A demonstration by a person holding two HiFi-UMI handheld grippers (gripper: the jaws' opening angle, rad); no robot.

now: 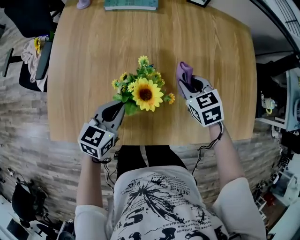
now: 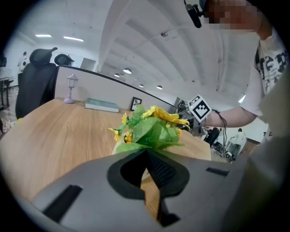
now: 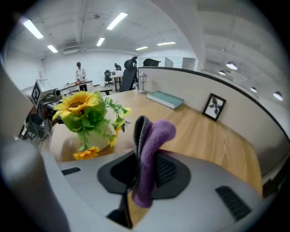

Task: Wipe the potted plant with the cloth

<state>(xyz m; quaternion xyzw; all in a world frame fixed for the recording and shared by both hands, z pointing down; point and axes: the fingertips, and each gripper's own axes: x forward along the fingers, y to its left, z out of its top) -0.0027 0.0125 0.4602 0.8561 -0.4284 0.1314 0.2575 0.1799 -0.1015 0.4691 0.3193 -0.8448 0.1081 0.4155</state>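
Pinching the purple cloth (image 3: 152, 145) upright between its pads, the right gripper (image 1: 190, 86) hangs just right of the potted plant (image 1: 144, 93), which stands mid-desk (image 1: 84, 65) toward the near edge. The left gripper (image 1: 114, 111), jaws pressed together on nothing, sits close at the plant's near-left. No writing is legible, only square markers.

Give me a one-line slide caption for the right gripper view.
Right hand-held gripper clamped on a purple cloth, facing the potted sunflower plant on the wooden table.

Book (image 1: 131, 4) & lamp (image 1: 83, 3) cut off, head view top edge.
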